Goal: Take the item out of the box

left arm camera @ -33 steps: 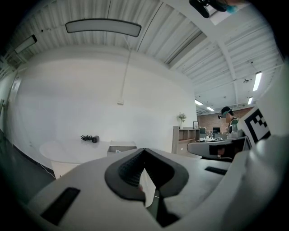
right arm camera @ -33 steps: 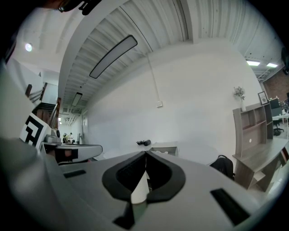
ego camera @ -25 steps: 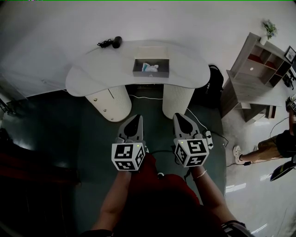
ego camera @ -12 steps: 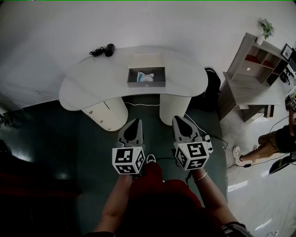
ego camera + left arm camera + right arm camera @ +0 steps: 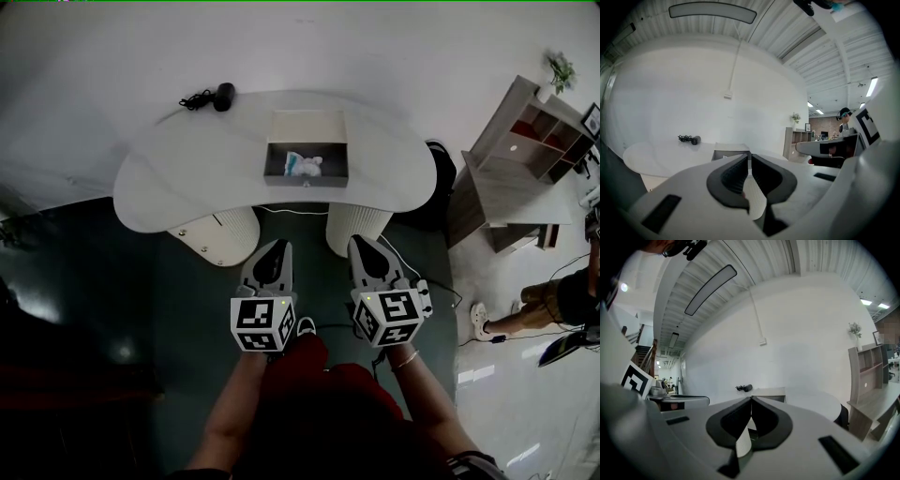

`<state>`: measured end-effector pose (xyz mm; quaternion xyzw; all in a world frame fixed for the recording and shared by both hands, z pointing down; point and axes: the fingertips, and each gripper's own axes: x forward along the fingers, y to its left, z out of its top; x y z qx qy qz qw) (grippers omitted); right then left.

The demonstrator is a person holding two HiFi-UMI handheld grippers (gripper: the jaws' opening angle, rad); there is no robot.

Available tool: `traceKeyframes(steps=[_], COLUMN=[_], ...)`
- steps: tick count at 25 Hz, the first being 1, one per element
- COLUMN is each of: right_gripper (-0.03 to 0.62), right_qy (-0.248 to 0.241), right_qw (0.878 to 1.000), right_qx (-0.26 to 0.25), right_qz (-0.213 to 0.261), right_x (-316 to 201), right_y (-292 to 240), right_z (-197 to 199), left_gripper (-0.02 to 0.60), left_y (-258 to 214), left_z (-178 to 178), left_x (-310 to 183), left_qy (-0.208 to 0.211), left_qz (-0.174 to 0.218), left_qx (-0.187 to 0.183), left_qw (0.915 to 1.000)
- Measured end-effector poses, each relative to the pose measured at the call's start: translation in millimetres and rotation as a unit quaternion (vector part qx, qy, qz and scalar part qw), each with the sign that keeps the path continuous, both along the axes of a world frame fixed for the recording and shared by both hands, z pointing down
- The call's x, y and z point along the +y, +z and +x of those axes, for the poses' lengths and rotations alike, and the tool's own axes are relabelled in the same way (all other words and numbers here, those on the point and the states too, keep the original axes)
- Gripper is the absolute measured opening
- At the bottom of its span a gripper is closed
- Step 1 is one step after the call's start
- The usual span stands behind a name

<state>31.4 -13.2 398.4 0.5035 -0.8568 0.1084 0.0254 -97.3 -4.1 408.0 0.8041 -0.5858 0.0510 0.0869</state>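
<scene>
The left tongs (image 5: 277, 246) and right tongs (image 5: 360, 242) are closed and empty, and are nearer the bench (image 5: 187, 173) than a second ago. The item (image 5: 302, 165) lies in the box (image 5: 307, 179) on the bench.

Head view looks steeply down on the table (image 5: 187, 159); both gripper views face it level, seemingly well back.
</scene>
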Motion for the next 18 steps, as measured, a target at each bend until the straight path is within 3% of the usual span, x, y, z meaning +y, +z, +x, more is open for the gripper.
traceKeyframes(steps=[9, 18], right_gripper=[0.015, 0.015], right_qy=[0.004, 0.018], right_qw=[1.000, 0.999], right_qx=[0.010, 0.020], right_qz=[-0.021, -0.027], right_x=[-41, -78], right_y=[11, 15], right_z=[-21, -33], left_gripper=[0.028, 0.092], left_y=[10, 21], left_z=[-13, -19], left_x=[-43, -81], left_qy=[0.021, 0.045], left_qz=[-0.017, -0.035], left_qx=[0.001, -0.001], left_qw=[0.9996, 0.9983])
